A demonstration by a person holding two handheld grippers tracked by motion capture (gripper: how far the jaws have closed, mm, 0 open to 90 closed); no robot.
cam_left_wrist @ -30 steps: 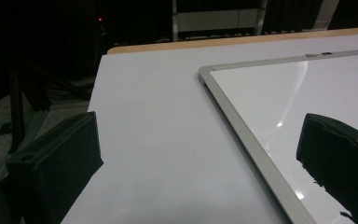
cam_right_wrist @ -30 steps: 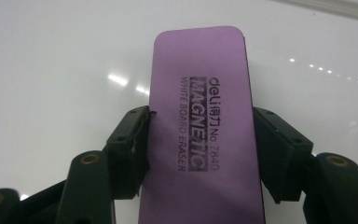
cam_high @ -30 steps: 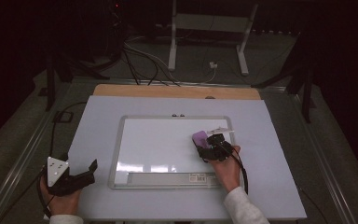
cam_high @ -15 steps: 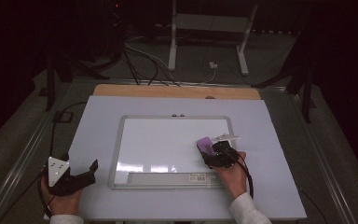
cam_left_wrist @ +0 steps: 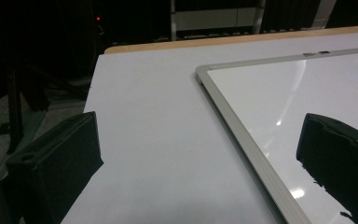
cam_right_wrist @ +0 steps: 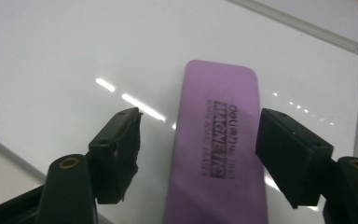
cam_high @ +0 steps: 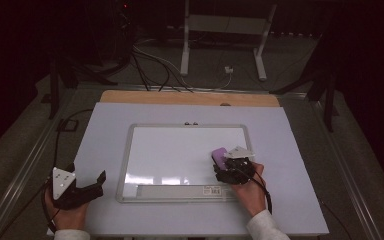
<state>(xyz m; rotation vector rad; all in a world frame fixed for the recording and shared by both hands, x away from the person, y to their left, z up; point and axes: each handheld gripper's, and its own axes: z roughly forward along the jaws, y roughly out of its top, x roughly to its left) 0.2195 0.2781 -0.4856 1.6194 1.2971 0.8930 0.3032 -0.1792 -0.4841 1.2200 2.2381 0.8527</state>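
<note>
Desk [cam_high: 145, 120]: white top, wood strip at far edge. Whiteboard [cam_high: 180, 150] lies flat in the middle, silver frame, surface looks clean, glare spots near the front.

Right gripper [cam_high: 230, 167] sits over the board's right-front area. Its jaws are spread, one each side of the purple eraser [cam_right_wrist: 216, 149], gaps visible on both sides, so not gripping. Eraser lies flat on the board, long axis running between the jaws, "MAGNETIC" label up. Board's right frame edge is near.

Left gripper [cam_high: 87, 187] rests at the desk's left-front, off the board, just beside its left frame. Jaws wide apart, nothing between them.

My read: step is either grabbing or having just let go of the eraser; can't tell which. If grabbing:
- it's already roughly centred between the jaws, close evenly so it doesn't skew
- pinch the long sides low, pads square to them
- magnetic backing will likely resist a straight lift; tilt or slide first
- left gripper could pin the frame if the board drags
</note>
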